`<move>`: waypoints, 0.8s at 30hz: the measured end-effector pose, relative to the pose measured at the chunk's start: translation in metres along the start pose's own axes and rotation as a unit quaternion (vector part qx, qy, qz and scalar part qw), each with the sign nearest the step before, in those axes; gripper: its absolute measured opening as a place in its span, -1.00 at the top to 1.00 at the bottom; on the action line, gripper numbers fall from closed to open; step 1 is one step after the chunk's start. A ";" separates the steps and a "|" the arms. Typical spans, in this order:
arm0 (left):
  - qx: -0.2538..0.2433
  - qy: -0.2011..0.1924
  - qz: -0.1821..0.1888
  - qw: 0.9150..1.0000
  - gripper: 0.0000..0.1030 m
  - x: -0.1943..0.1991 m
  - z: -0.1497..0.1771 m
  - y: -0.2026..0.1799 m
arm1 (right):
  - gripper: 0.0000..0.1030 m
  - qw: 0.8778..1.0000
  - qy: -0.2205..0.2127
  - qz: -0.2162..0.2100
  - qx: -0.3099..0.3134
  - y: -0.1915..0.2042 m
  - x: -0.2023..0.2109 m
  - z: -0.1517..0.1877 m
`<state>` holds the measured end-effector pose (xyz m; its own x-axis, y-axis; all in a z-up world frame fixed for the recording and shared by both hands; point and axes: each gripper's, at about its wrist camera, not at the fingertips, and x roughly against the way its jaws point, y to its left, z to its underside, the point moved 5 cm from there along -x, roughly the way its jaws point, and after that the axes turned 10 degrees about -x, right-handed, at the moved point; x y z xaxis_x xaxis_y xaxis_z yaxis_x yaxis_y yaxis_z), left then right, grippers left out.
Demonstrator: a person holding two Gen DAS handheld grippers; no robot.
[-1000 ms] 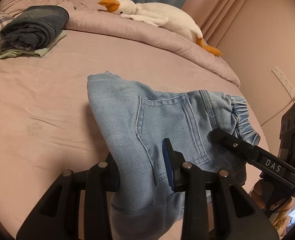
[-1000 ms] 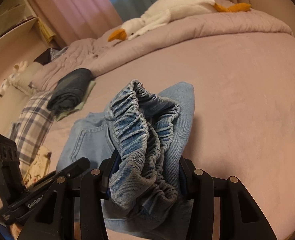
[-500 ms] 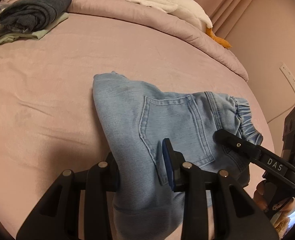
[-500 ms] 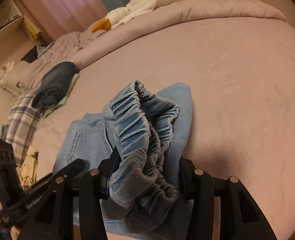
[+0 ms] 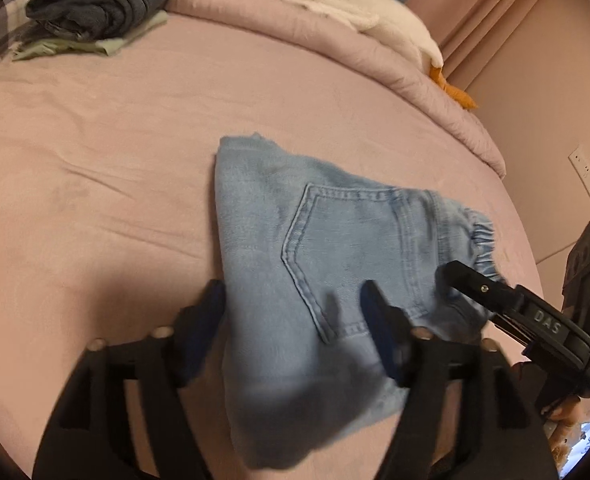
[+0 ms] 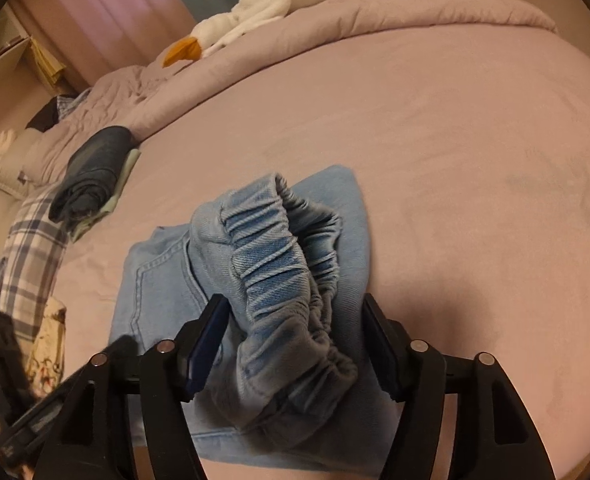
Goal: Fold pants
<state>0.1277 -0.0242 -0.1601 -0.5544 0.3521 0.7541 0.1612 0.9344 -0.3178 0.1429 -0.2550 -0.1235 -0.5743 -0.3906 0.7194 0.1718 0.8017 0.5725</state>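
We see the light blue pants (image 5: pixel 319 240) lying folded on the pink bed (image 5: pixel 95 160), in the middle and lower centre of the left wrist frame, back pocket facing up. Our left tongs (image 5: pixel 293 312) stand wide at the bottom of that frame, one blue pad on each side of the folded denim. The cloth fills the gap between them, but motion blur keeps us from telling whether the pads press it or only flank it.

In the right wrist frame, our right tongs (image 6: pixel 295 328) also stand wide at the bottom centre, with the gathered elastic waistband (image 6: pixel 279 264) bunched up between the two fingers. The right pad lies against the denim; on the left a narrow gap shows, so we cannot tell if the cloth is truly pinched.

The right tongs also appear at the right edge of the left wrist frame, their tip resting at the waistband end of the pants.

At the upper left of the left wrist frame sits a pile of dark folded clothes (image 5: pixel 103 0), and along the top a white plush goose (image 5: pixel 355 16) lies on the bedding.
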 end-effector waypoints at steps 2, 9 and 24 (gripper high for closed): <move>-0.004 -0.015 -0.006 1.000 -0.54 0.015 0.001 -0.002 | -0.54 1.000 -0.020 0.003 0.005 -0.001 0.010 0.000; -0.009 -0.082 -0.025 0.996 -0.98 0.076 0.007 -0.013 | -0.65 0.996 -0.078 -0.003 0.033 0.003 0.054 0.006; -0.027 -0.116 -0.052 0.991 -0.99 0.137 0.031 -0.028 | -0.83 0.986 -0.120 -0.040 0.111 0.045 0.098 0.040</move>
<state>0.0216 -0.0039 -0.0657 -0.7425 0.2376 0.6263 0.1339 0.9687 -0.2088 0.0621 -0.2388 -0.0427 -0.7558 -0.3593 0.5475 -0.0451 0.8626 0.5038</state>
